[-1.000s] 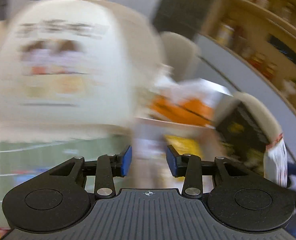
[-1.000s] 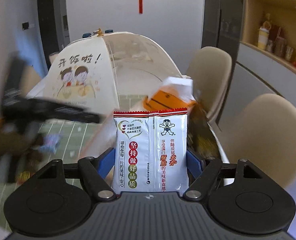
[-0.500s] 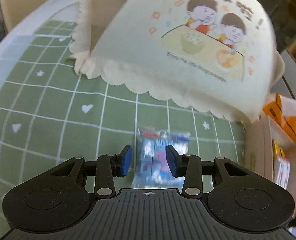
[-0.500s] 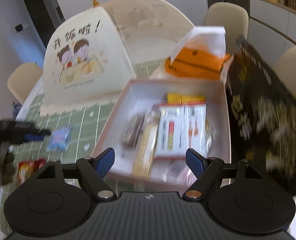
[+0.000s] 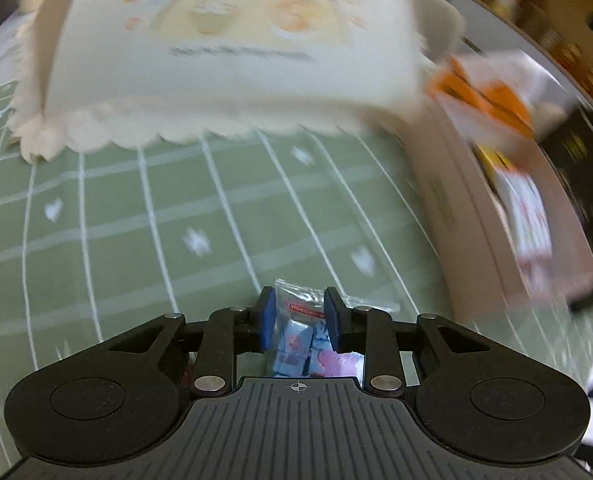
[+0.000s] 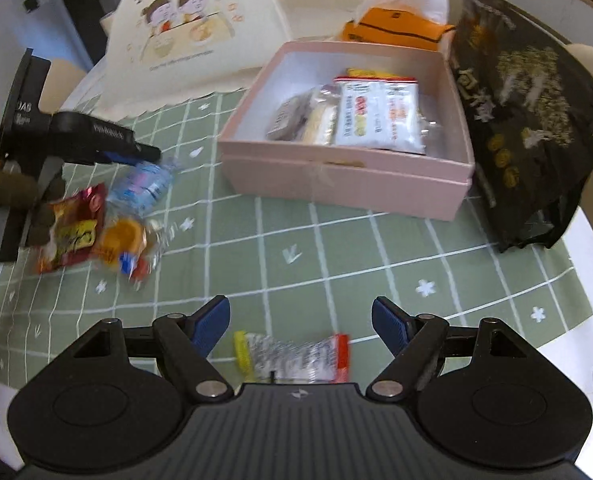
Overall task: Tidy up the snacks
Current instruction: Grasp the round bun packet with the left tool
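My left gripper is shut on a clear packet of blue candies; it also shows in the right wrist view with the left gripper on it, just off the cloth. The pink box holds several snacks, with a white rice-cracker packet on top. My right gripper is open and empty above a clear packet with yellow and red ends. A red packet and an orange snack lie at the left.
A cream food cover stands at the back. An orange tissue pack sits behind the box and a black bag stands to its right. The green grid tablecloth ends near the right edge.
My left gripper closed on the blue candy packet and lifted it, swinging toward the box. My right gripper released the white packet into the box, then pulled back and down over the clear packet.
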Demonstrator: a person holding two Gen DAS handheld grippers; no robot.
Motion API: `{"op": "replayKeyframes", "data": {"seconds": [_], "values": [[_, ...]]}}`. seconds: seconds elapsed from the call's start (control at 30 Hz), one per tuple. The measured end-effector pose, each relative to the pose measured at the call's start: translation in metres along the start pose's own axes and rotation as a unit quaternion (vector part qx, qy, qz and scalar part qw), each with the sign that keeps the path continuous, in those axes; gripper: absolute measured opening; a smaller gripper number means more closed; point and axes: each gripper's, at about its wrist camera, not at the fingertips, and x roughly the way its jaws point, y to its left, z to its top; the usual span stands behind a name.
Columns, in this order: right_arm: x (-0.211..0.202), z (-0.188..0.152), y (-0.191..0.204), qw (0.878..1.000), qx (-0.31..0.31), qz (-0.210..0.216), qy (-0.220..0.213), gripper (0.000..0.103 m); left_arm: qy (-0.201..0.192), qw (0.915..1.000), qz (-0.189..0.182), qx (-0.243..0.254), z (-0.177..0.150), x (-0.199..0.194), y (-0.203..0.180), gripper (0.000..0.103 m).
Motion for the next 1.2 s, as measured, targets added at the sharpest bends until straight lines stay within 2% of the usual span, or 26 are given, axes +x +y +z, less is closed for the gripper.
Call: {"op": "replayKeyframes", "data": {"seconds": [0.2, 0.27, 0.4, 0.47, 0.5, 0.57, 0.63, 0.7, 0.77, 0.8, 0.87, 1.0, 1.13, 1.2], "values": [[0.02, -0.021, 0.028, 0.997, -0.067, 0.006, 0.043, 0.079, 0.026, 0.9979, -0.052, -0.026, -0.049, -0.027, -0.017, 0.029], [0.02, -0.033, 0.034, 0.993, -0.11, -0.014, 0.045, 0.079, 0.029, 0.9967, -0.064, -0.041, -0.062, -0.042, -0.018, 0.029], [0.017, -0.054, 0.033, 0.982, -0.176, -0.067, 0.028, 0.081, 0.015, 0.9957, -0.032, -0.085, -0.089, -0.083, -0.023, 0.029], [0.013, -0.056, 0.03, 0.979, -0.18, -0.095, 0.017, 0.081, 0.029, 0.9905, -0.02, -0.133, -0.105, -0.095, -0.018, 0.029], [0.011, -0.056, 0.028, 0.979, -0.176, -0.104, 0.01, 0.08, 0.042, 0.9852, -0.021, -0.165, -0.115, -0.101, -0.014, 0.029], [0.003, -0.051, 0.024, 0.984, -0.154, -0.088, -0.01, 0.08, 0.059, 0.9761, -0.028, -0.207, -0.131, -0.111, -0.007, 0.029], [-0.004, -0.044, 0.023, 0.991, -0.127, -0.047, -0.02, 0.08, 0.08, 0.9696, -0.04, -0.228, -0.147, -0.115, -0.009, 0.029], [-0.004, -0.037, 0.027, 0.995, -0.102, 0.0, -0.015, 0.08, 0.11, 0.9609, -0.055, -0.248, -0.156, -0.108, -0.014, 0.029], [0.003, -0.031, 0.035, 0.995, -0.097, 0.018, -0.009, 0.08, 0.113, 0.9519, -0.068, -0.277, -0.161, -0.098, -0.018, 0.03], [0.005, -0.031, 0.04, 0.995, -0.102, 0.014, -0.008, 0.08, 0.102, 0.9517, -0.065, -0.282, -0.16, -0.094, -0.02, 0.03], [0.008, -0.033, 0.049, 0.993, -0.118, 0.009, -0.011, 0.08, 0.078, 0.9611, -0.029, -0.263, -0.152, -0.088, -0.026, 0.032], [0.006, -0.046, 0.053, 0.99, -0.137, 0.011, -0.003, 0.08, 0.035, 0.976, 0.013, -0.214, -0.133, -0.077, -0.038, 0.045], [-0.004, -0.051, 0.042, 0.988, -0.153, -0.019, -0.023, 0.08, -0.003, 0.9818, 0.071, -0.176, -0.123, -0.088, -0.051, 0.041], [-0.012, -0.051, 0.029, 0.988, -0.145, -0.031, -0.036, 0.08, -0.007, 0.9855, 0.084, -0.147, -0.122, -0.093, -0.068, 0.041]]}}
